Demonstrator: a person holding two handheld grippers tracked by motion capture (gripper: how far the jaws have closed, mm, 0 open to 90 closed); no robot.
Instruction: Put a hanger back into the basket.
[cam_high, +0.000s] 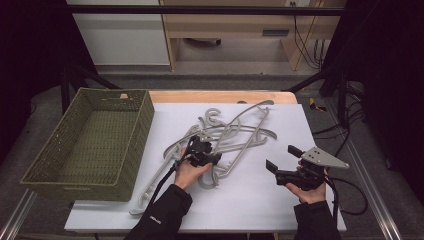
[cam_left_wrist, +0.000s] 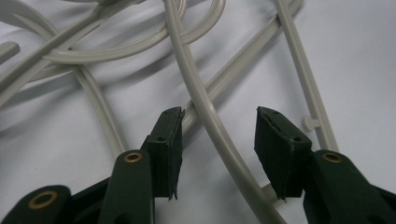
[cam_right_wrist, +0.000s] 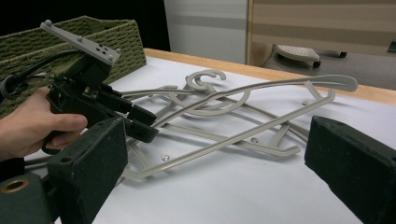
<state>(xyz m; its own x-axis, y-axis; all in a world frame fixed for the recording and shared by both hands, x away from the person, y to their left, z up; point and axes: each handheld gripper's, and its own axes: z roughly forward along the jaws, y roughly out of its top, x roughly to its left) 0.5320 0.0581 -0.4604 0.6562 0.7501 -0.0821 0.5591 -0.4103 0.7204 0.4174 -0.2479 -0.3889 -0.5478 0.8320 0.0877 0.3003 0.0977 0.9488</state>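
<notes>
Hangers: you have a tangled heap of grey plastic hangers (cam_high: 235, 132) in the middle of the bench (cam_high: 260, 210), just right of the green basket (cam_high: 90, 145), with some ends reaching toward the near left corner.
Handling: judge them light, stiff and smooth; the thin rods can slip in the pads, and the hooks will likely snag neighbours as you lift.
Where to grip: take one straight arm of a hanger, away from the crossings, so only that one comes free.
Left gripper: your left gripper (cam_high: 202, 152) sits low on the near left side of the heap. In the left gripper view one hanger arm (cam_left_wrist: 210, 121) runs between its jaws.
Left jaws: about half open; the pads (cam_left_wrist: 170, 149) do not yet press on the rod, so nothing is held.
Right gripper: your right gripper (cam_high: 285, 162) hovers over bare bench, right of the heap and well apart from it.
Right jaws: spread wide, empty, pointing left toward the hangers.
</notes>
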